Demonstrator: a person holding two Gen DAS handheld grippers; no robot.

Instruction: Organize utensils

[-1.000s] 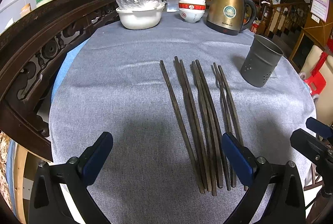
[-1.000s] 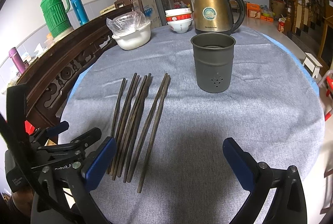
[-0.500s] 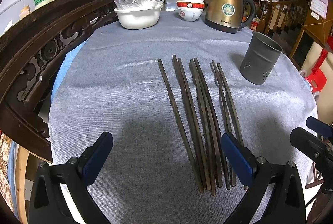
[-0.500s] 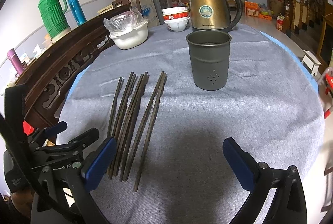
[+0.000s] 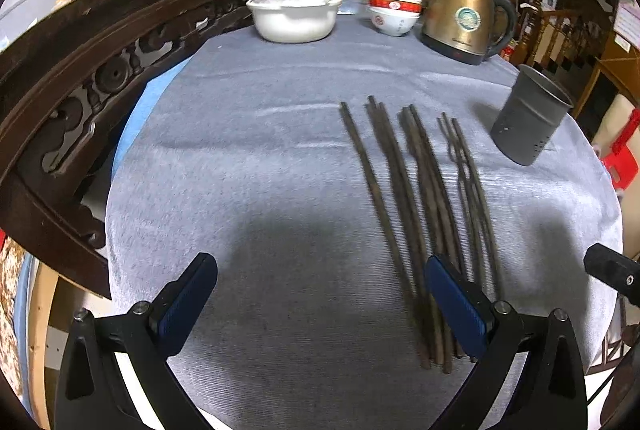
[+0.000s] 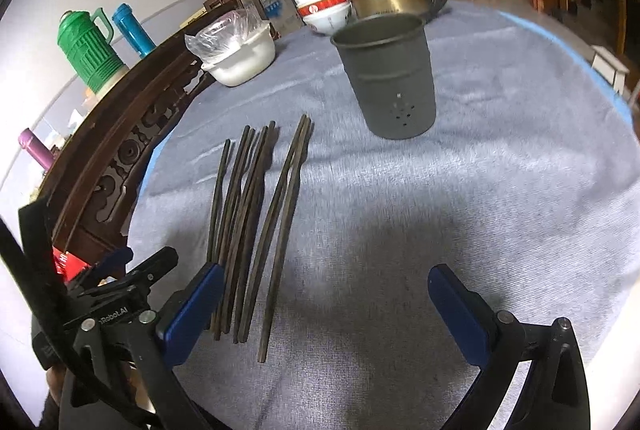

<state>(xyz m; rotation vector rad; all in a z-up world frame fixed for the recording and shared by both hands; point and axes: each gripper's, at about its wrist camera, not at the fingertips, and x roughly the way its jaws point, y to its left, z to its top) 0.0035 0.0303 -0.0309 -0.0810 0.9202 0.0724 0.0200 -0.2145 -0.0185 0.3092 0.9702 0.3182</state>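
Several dark wooden chopsticks (image 5: 416, 214) lie side by side on the grey tablecloth (image 5: 260, 170), their near ends under my left gripper's right finger. The same chopsticks (image 6: 256, 214) show left of centre in the right wrist view. A dark grey perforated metal holder (image 5: 528, 118) stands upright to their right and looks empty (image 6: 390, 78). My left gripper (image 5: 320, 294) is open with nothing between its fingers. My right gripper (image 6: 326, 304) is open too, hovering over bare cloth just right of the chopsticks' near ends. The left gripper (image 6: 120, 278) also appears at the lower left of the right wrist view.
At the table's far side stand a white bowl with a plastic bag (image 5: 294, 18), stacked red-and-white bowls (image 5: 394, 12) and a brass kettle (image 5: 464, 18). A carved dark wooden chair back (image 5: 80, 70) curves along the left edge. A green thermos (image 6: 88, 50) stands behind it.
Both grippers have moved forward and lower toward the table. The chopsticks and holder look larger and closer; nothing on the table has shifted. Both grippers remain open.
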